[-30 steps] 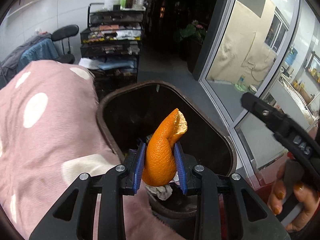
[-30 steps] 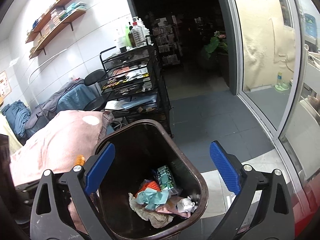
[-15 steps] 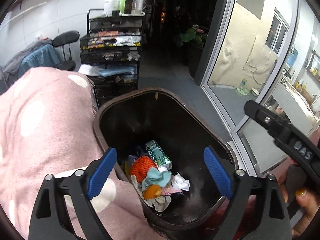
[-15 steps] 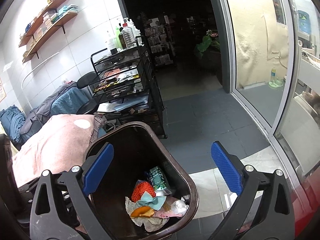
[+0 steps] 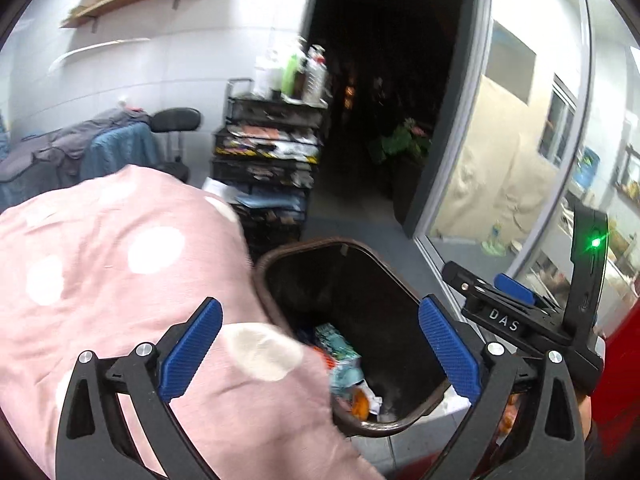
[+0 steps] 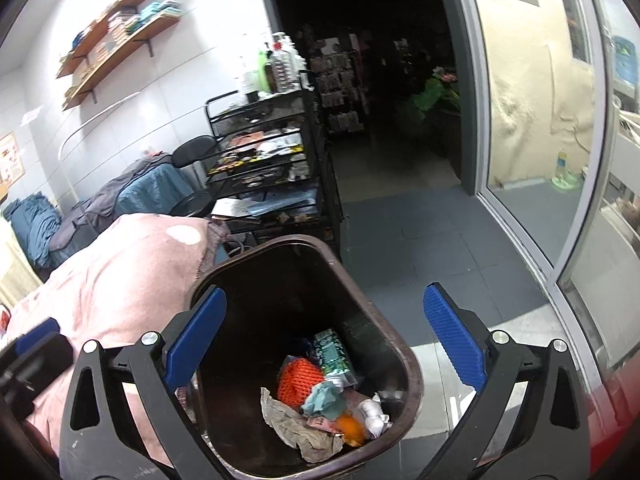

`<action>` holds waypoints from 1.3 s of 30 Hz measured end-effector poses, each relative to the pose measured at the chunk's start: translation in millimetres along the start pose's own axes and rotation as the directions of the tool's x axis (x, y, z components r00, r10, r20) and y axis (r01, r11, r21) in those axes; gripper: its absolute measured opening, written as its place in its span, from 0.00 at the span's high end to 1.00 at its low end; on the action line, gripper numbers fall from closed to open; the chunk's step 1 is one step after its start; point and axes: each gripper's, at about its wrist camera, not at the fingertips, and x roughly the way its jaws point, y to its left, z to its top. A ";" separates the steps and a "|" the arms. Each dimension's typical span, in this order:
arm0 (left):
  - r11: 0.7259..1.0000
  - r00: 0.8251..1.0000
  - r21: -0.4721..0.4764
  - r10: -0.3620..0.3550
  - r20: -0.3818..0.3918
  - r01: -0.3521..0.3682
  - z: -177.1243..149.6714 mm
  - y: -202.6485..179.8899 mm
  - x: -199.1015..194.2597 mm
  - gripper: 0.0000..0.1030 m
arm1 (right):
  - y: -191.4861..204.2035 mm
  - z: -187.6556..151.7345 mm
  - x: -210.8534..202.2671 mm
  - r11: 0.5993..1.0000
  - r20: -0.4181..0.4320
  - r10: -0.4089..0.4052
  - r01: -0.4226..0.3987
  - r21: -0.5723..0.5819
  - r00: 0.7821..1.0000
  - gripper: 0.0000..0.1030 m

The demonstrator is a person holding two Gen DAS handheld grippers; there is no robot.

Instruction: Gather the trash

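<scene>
**Both claws spread wide over the trash bin**

The left claw [image 5: 318, 354] is wide open with nothing between its blue pads, low in the frame over the pink dotted blanket [image 5: 100, 264] and the near rim of the brown trash bin [image 5: 304, 246]. The right claw [image 6: 326, 344] is equally wide open and empty, filling the lower half of its frame above the bin [image 6: 400, 344]. At the bin's bottom lie the orange peel [image 6: 350, 428], an orange mesh net [image 6: 298, 378], a green wrapper [image 6: 332, 350], crumpled tissue [image 6: 374, 414] and grey paper [image 6: 288, 420]. A black wire rack [image 6: 264, 152] stands mid-frame behind the bin.
</scene>
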 end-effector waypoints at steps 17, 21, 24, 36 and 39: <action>0.954 0.943 -0.151 0.285 0.171 -0.260 -28.3 60.4 -92.3 0.05 | 84.4 -31.9 -55.6 0.978 0.147 0.124 -0.095 -0.186 0.981 0.05; 0.931 0.914 -0.150 0.357 0.195 -0.332 -37.0 65.4 -111.1 0.05 | 106.0 -43.3 -69.2 0.960 0.140 0.175 -0.138 -0.242 0.975 0.05; 0.909 0.889 -0.175 0.410 0.207 -0.378 -41.9 70.6 -123.5 0.05 | 120.8 -54.1 -82.6 0.943 0.145 0.217 -0.169 -0.285 0.965 0.05; 0.866 0.827 -0.207 0.497 0.263 -0.455 -57.4 72.9 -151.4 0.05 | 155.8 -83.9 -124.3 0.881 0.186 0.343 -0.246 -0.404 0.921 0.05; 0.859 0.819 -0.215 0.509 0.266 -0.464 -60.2 74.0 -155.2 0.05 | 156.5 -84.3 -129.0 0.877 0.199 0.359 -0.257 -0.405 0.912 0.05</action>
